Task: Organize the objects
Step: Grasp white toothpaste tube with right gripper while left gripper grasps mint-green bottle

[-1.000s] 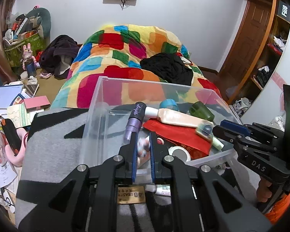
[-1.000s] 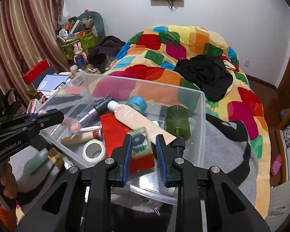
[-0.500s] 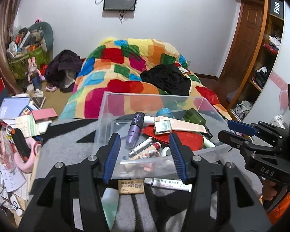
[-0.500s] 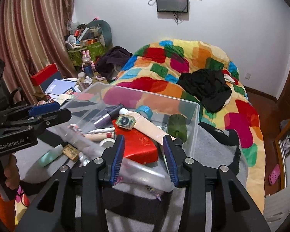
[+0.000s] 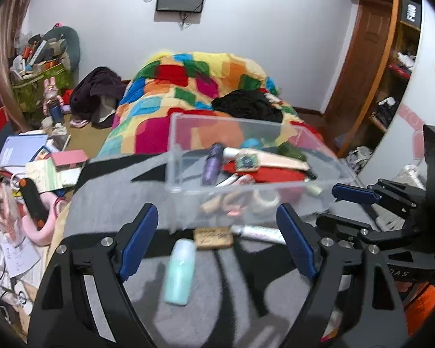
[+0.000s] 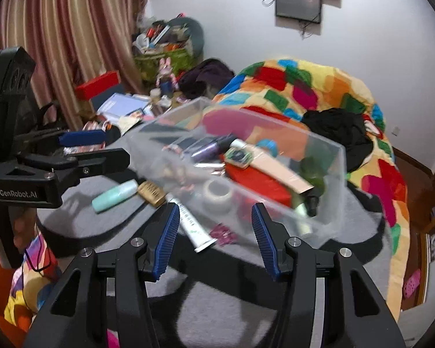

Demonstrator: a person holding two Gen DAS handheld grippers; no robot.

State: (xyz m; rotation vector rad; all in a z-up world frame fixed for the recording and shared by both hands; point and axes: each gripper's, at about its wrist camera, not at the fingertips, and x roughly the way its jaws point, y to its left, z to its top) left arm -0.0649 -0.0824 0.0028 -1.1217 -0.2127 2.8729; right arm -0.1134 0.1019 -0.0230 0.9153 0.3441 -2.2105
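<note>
A clear plastic bin [image 5: 188,179] [image 6: 333,179] sits on a grey and black blanket and holds several items: a purple tube [image 5: 210,168], a red packet [image 5: 272,175], a tape roll [image 6: 217,192], a green bottle [image 6: 311,171]. In front of the bin lie a mint bottle [image 5: 179,272] [image 6: 114,195], a tan box [image 5: 213,236] [image 6: 150,192] and a white tube [image 5: 258,233] [image 6: 192,226]. My left gripper [image 5: 217,243] is open and empty above the mint bottle. My right gripper [image 6: 214,237] is open and empty over the white tube.
A patchwork quilt [image 5: 194,87] with black clothes [image 5: 246,105] covers the bed behind the bin. Books and clutter [image 5: 29,168] lie on the left. A small purple thing [image 6: 223,233] lies by the white tube. A wooden door and shelves [image 5: 391,72] stand on the right.
Both grippers opened, dropped their items into the bin, and pulled back and up from it. The small patterned box now lies on the cream tube inside.
</note>
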